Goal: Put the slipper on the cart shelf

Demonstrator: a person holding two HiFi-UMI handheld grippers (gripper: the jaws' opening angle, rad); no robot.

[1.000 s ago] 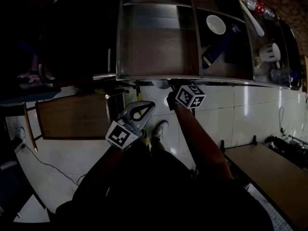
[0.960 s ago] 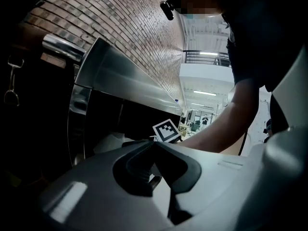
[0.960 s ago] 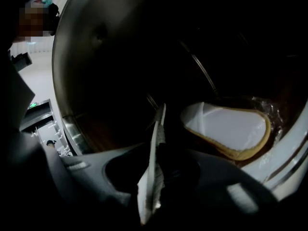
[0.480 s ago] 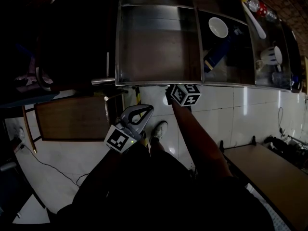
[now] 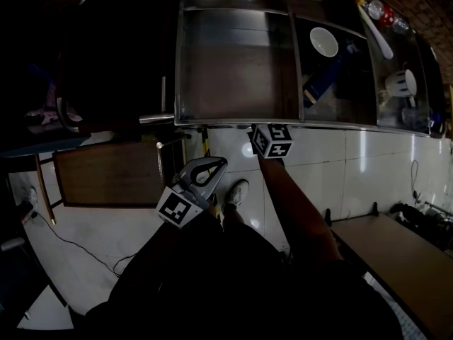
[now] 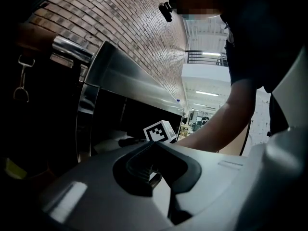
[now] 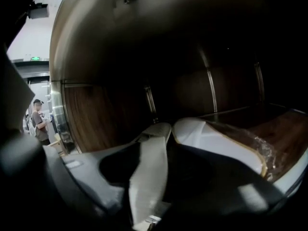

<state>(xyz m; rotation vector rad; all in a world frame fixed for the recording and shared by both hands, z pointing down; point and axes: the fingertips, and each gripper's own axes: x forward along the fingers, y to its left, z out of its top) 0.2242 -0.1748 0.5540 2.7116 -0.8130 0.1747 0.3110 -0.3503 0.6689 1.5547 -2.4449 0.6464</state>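
In the head view we look down on the steel cart (image 5: 233, 122), with a white bowl (image 5: 324, 41) and a mug (image 5: 398, 83) in the right-hand compartments of its top tray. The person's right arm reaches to the cart's front edge. Of that gripper only the marker cube (image 5: 272, 140) shows, just below the rim, because the jaws are hidden under the cart's top, and the slipper is hidden with them. The right gripper view shows us what is under there. The right gripper (image 7: 166, 134) is inside the cart's lower shelf space, with a wood-grain panel (image 7: 106, 114) and steel uprights behind it. Its jaws are clamped on the white slipper (image 7: 216, 143), which runs off to the right from the jaw tips, tan-edged and with clear wrapping along its far side. We cannot tell whether the slipper touches the shelf floor. The left gripper (image 5: 212, 167) hangs low beside the person's leg, apart from the cart and over the white tiled floor (image 5: 368, 161). In its own view the jaws are pressed together with nothing between them. Beyond them we see the bare forearm (image 6: 216, 129) stretched toward the cart, and a brick wall (image 6: 120, 23) above.
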